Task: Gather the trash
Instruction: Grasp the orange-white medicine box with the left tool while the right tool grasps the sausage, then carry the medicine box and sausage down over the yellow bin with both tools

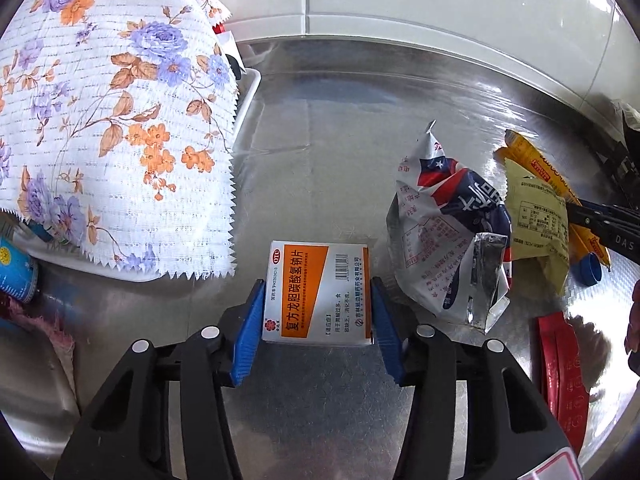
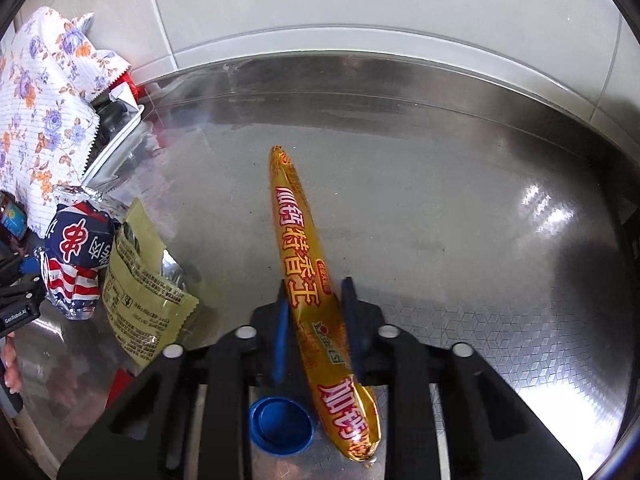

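The left gripper [image 1: 318, 312] clamped a white-and-orange cardboard medicine box [image 1: 318, 292] by its 2 long sides, above the steel counter [image 1: 320, 152]. The right gripper [image 2: 314, 320] pinched a long gold foil sausage wrapper [image 2: 308, 280] near its middle. The slick wrapper looked likely to slip or swing into the blue plastic cap [image 2: 280, 426] just beside it.

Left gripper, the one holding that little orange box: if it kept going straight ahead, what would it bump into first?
Probably nothing soon: past the medicine box in the left gripper lies bare steel counter, then the white tiled wall. Depth is uncertain.
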`<state>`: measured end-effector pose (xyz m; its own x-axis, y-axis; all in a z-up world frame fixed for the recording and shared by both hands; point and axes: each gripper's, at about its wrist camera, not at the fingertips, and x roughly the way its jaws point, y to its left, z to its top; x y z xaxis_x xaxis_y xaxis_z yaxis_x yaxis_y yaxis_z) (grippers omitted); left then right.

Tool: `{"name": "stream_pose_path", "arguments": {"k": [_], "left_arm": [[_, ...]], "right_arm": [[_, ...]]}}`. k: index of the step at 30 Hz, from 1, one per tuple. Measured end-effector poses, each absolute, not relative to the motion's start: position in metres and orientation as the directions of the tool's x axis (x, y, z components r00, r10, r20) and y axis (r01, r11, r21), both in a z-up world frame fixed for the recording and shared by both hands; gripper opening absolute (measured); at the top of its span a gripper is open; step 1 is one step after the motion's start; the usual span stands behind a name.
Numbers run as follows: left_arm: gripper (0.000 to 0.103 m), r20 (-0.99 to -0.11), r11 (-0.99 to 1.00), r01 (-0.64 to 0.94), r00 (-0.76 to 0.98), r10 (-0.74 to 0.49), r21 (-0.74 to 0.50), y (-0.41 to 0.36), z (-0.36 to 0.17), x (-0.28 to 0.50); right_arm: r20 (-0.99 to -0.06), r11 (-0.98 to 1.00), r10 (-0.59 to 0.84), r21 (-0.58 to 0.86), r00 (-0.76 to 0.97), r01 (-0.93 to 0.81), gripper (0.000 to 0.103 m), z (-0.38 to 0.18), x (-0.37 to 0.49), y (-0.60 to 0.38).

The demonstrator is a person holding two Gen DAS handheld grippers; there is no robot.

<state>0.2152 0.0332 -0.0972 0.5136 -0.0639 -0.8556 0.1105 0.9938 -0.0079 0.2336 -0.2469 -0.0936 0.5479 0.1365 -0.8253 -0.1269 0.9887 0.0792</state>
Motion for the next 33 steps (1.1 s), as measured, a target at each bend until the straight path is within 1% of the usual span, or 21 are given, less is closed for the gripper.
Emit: {"name": "stream_pose_path", "arguments": {"k": [3, 6, 18, 27, 33], "left_arm": [[0.050, -0.852, 0.994, 0.110, 0.518, -0.080, -0.026, 0.034, -0.097, 0.212], [0.050, -0.850, 0.994, 0.106, 0.520, -0.082, -0.031, 0.036, -0.096, 0.206], [0.050, -0.839, 0.997, 0.073, 0.542, -0.059, -0.022, 0.035, -0.076, 0.179], [0.050, -0.815, 0.999, 0.050, 0.578, -0.042, -0.016, 0.025, -0.051, 0.127], [0.050, -0.809, 0.998, 0.059, 0.586, -0.049, -0.018, 0.012, -0.045, 0.089]], "right_arm": [[-0.822, 0.987, 0.154, 0.109, 0.548, -0.114, 0.007, -0.094, 0.234, -0.251], [-0.821, 0.986, 0.163, 0.123, 0.547, -0.109, 0.004, -0.094, 0.233, -0.254], [-0.792, 0.980, 0.198, 0.142, 0.577, -0.141, 0.003, -0.071, 0.207, -0.261], [-0.768, 0.974, 0.221, 0.139, 0.601, -0.181, 0.003, -0.052, 0.174, -0.270], [-0.755, 0.972, 0.227, 0.136, 0.615, -0.193, 0.003, -0.042, 0.143, -0.276]]}}
